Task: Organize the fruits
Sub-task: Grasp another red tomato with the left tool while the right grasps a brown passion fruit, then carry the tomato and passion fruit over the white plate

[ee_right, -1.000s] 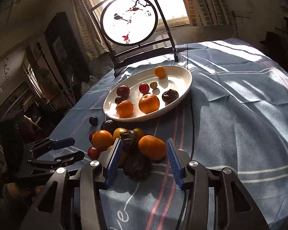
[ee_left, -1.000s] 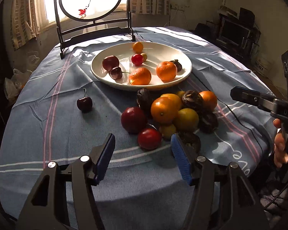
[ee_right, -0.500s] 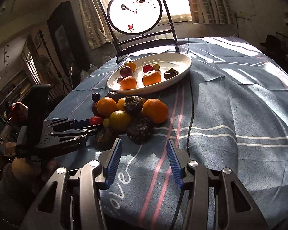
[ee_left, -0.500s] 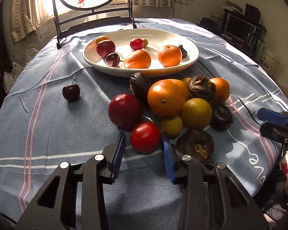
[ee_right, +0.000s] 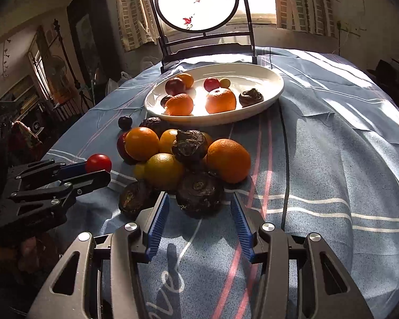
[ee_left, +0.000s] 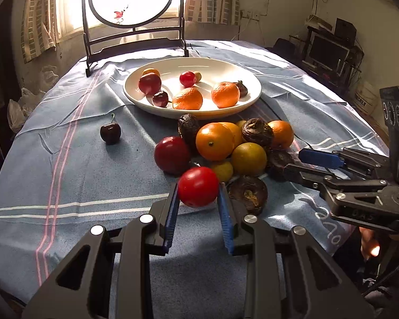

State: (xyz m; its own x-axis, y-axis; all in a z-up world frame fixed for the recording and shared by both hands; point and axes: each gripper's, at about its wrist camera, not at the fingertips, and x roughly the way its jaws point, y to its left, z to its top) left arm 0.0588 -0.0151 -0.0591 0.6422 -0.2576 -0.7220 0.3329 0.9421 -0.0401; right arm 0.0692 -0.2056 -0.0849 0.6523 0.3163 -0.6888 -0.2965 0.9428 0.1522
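A red tomato (ee_left: 198,187) rests on the blue cloth at the near edge of the fruit pile (ee_left: 226,143). My left gripper (ee_left: 198,187) is closing on it, with both blue pads against its sides. From the right wrist view, the tomato (ee_right: 98,162) sits between the left gripper's (ee_right: 98,170) fingers. My right gripper (ee_right: 199,199) is open around a dark water chestnut (ee_right: 199,192), with gaps on both sides. It also shows at the right of the left wrist view, as the right gripper (ee_left: 294,163). The white plate (ee_left: 135,95) behind the pile holds several fruits.
A lone cherry (ee_left: 110,133) lies left of the pile. A second dark chestnut (ee_left: 248,194) sits right beside the tomato. A black chair (ee_left: 133,40) stands at the table's far edge. A black cable (ee_right: 286,159) runs across the cloth right of the pile.
The left gripper came forward to the tomato and its jaws narrowed onto it. The right gripper pulled back, then moved in again over the dark chestnut, its opening unchanged.
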